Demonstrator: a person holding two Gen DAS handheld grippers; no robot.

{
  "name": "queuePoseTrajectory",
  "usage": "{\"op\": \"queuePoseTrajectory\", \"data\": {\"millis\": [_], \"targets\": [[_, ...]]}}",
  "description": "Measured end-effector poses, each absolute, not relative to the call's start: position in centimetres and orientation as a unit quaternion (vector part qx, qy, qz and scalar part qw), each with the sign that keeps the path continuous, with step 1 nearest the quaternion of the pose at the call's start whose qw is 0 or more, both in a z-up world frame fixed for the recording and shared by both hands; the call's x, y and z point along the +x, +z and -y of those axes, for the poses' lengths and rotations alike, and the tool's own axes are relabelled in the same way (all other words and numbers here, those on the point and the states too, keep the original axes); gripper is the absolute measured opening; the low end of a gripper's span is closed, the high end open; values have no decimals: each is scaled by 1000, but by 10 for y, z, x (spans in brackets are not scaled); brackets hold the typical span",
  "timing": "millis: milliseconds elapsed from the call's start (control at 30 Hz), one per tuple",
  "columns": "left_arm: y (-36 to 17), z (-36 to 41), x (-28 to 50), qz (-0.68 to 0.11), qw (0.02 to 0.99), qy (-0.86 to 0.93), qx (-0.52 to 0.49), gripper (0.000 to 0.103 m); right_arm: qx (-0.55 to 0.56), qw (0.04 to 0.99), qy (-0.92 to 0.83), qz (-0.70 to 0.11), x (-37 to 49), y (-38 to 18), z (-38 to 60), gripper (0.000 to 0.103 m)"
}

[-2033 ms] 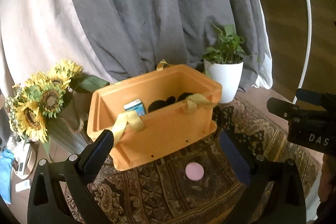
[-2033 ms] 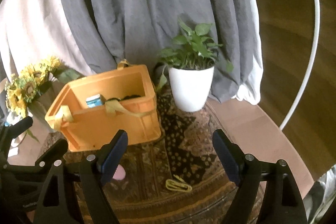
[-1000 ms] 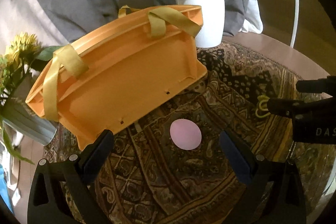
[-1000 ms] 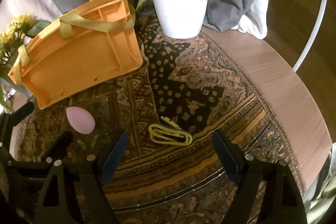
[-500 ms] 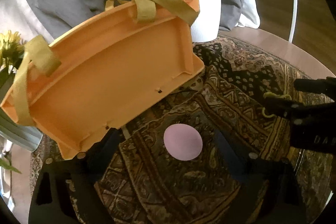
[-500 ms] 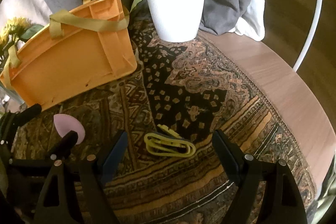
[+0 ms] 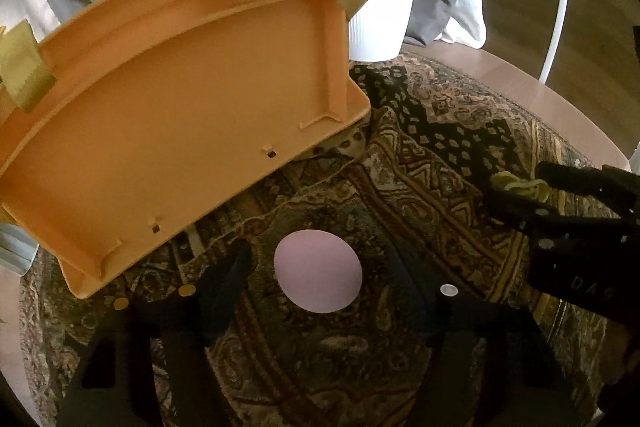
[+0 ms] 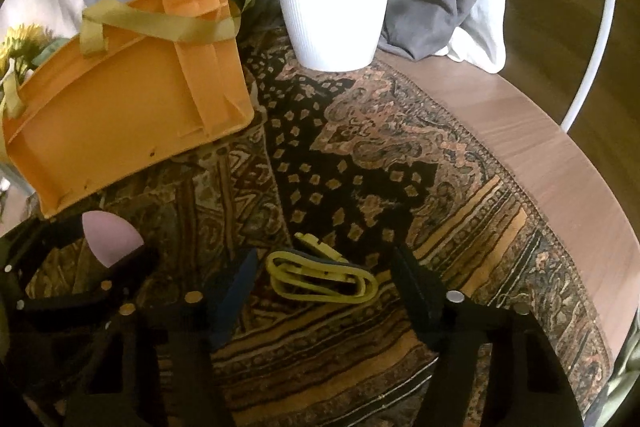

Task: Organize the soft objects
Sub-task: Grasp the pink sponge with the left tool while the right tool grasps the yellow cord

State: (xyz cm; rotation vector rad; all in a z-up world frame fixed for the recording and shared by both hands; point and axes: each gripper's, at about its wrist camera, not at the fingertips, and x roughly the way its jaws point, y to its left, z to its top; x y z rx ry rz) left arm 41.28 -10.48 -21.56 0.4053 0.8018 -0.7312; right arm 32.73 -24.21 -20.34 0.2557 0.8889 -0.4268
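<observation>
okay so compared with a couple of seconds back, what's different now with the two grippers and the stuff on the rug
Both grippers have come down toward the rug. The left gripper now straddles the pink sponge, and the right gripper straddles the yellow strap. Both sets of jaws are closing, with gaps still showing, so nothing is gripped yet. The sponge, the strap, the orange bin and the white plant pot stayed where they were.

On the rug, the crate sits left of the plant pot, behind the sponge.
</observation>
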Motion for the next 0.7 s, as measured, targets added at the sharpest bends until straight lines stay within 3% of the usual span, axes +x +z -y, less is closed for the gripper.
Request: {"op": "queuePoseTrajectory", "data": {"millis": [200, 267, 333, 700], "targets": [[-218, 106, 413, -389, 833, -348, 184, 52, 120, 871, -200, -433, 330, -211, 240, 56], [-218, 106, 413, -390, 833, -349, 183, 41, 121, 869, -199, -437, 330, -213, 241, 56], [-217, 106, 413, -390, 834, -346, 182, 39, 122, 869, -199, -436, 329, -214, 240, 55], [-206, 102, 408, -387, 842, -339, 164, 37, 102, 878, -195, -424, 328, -204, 235, 55]]}}
